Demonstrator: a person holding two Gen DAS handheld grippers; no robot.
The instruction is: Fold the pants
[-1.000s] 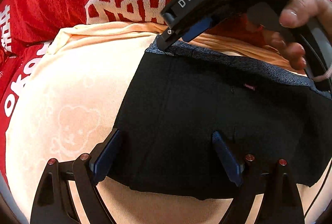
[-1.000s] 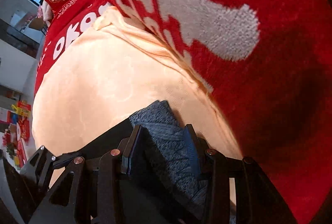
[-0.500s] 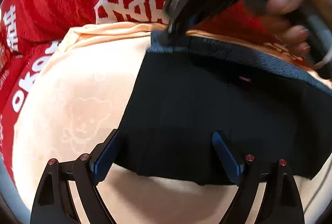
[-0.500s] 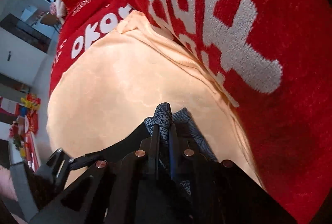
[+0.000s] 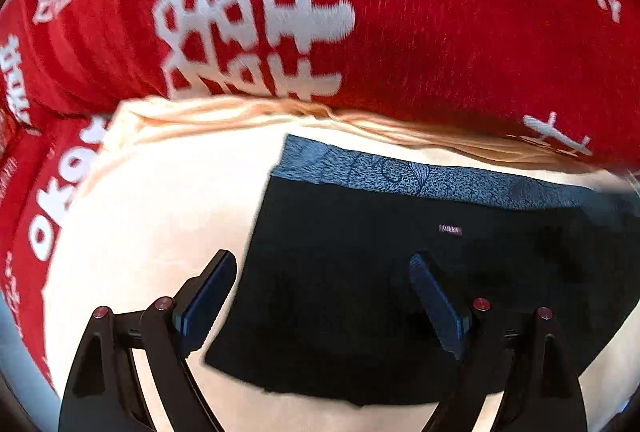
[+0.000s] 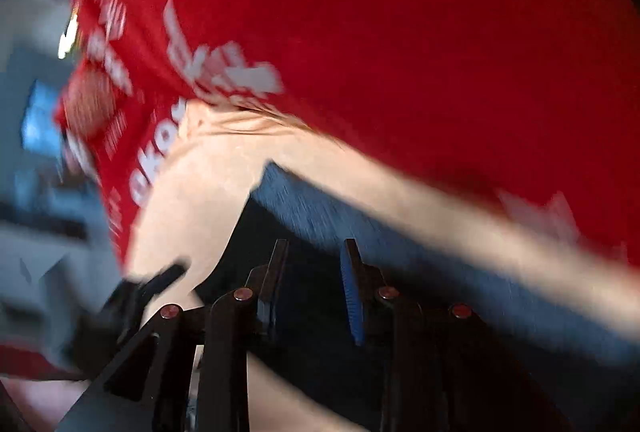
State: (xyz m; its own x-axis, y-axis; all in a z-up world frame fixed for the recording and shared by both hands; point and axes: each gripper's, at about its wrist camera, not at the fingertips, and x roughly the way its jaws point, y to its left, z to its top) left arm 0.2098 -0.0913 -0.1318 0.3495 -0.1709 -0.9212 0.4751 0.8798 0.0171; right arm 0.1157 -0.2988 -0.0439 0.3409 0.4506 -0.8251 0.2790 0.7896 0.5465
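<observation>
Red blanket (image 5: pixel 400 12) behind, peach cover (image 5: pixel 152 216) under the black pants (image 5: pixel 360 292) — left gripper (image 5: pixel 320 296) fingers apart over them, right gripper (image 6: pixel 312 292) fingers apart, empty. Risk: a fast pinch grabs cover w/ pants, dragging the fold crooked.

I observe the pants (image 5: pixel 400 296): black fabric with a blue-grey patterned waistband (image 5: pixel 420 178) along the far edge and a small label just below it. They lie flat, spread smooth. The right wrist view (image 6: pixel 304 216) is blurred.
</observation>
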